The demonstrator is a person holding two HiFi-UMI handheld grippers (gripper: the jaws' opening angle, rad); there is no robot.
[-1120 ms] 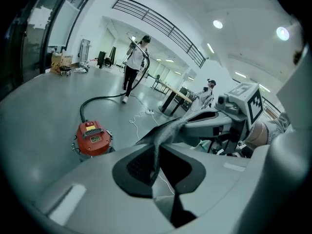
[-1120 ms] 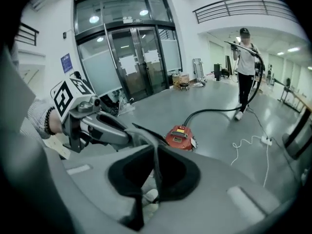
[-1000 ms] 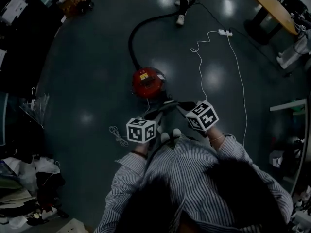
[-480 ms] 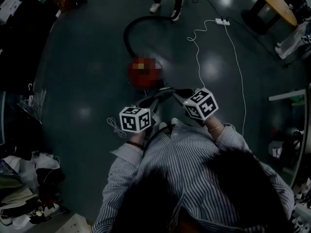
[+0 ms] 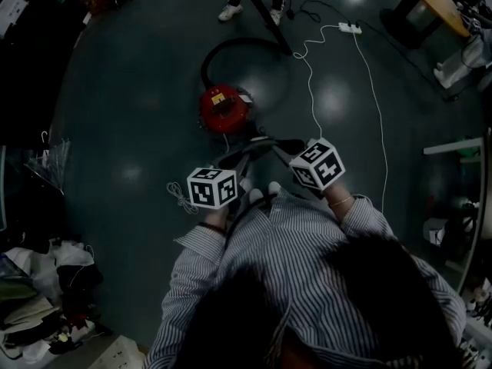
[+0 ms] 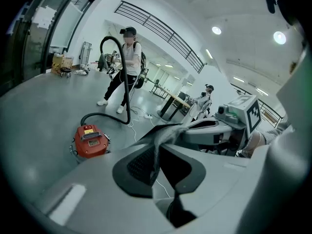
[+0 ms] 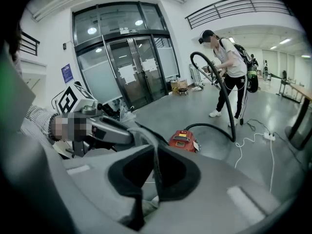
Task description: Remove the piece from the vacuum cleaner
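Left gripper: the left gripper is clamped tight on a thin grey strip, pads pinching it flat.
Right gripper: the right gripper is clenched on the same strip, which spans between the two. I can't tell what the strip is.
Vacuum cleaner: and there's the red vacuum cleaner, sitting on the floor ahead of both grippers, touched by neither.
Hose: the black hose curls off the cleaner to a second person, who holds its upright end.
Cable: a white cable trails to a power strip, right of the cleaner.
Since a second ago: both grippers hold their spot. The second person has stepped leftward in the head view, and the hose now loops tighter behind the cleaner.
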